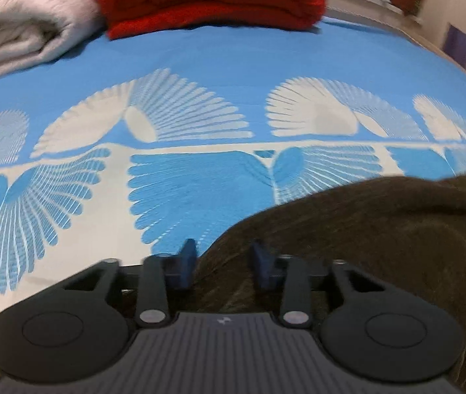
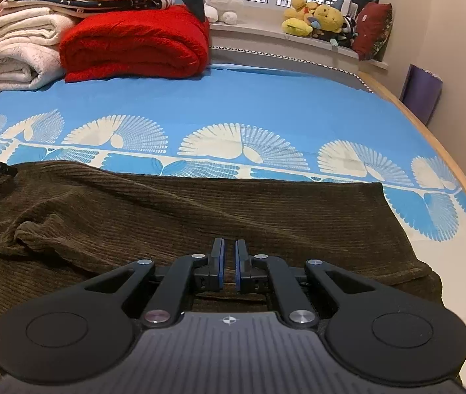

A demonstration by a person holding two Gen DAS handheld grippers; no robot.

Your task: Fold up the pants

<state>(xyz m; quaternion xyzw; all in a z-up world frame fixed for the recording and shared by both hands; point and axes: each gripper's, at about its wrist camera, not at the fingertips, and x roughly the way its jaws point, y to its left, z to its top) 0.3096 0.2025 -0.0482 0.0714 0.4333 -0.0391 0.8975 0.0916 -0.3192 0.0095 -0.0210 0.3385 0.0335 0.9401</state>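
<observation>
Pants (image 2: pixel 173 216): brown corduroy, spread flat on the blue patterned bedsheet (image 2: pixel 233 98). Left gripper (image 1: pixel 224 256) stands part-open over the pants' edge, fabric between the jaws but not pinched. Right gripper (image 2: pixel 229 252) is closed, empty, above the cloth. Seat the edge fully before clamping. The red blanket (image 2: pixel 134 42) and white blankets (image 2: pixel 19 49) lie well clear.

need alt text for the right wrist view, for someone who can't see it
Brown corduroy pants lie spread across a blue and white patterned bedsheet, with the right tool above them, its fingers nearly together and gripping nothing. Behind sit a folded red blanket, cream blankets and stuffed toys on a windowsill.
</observation>
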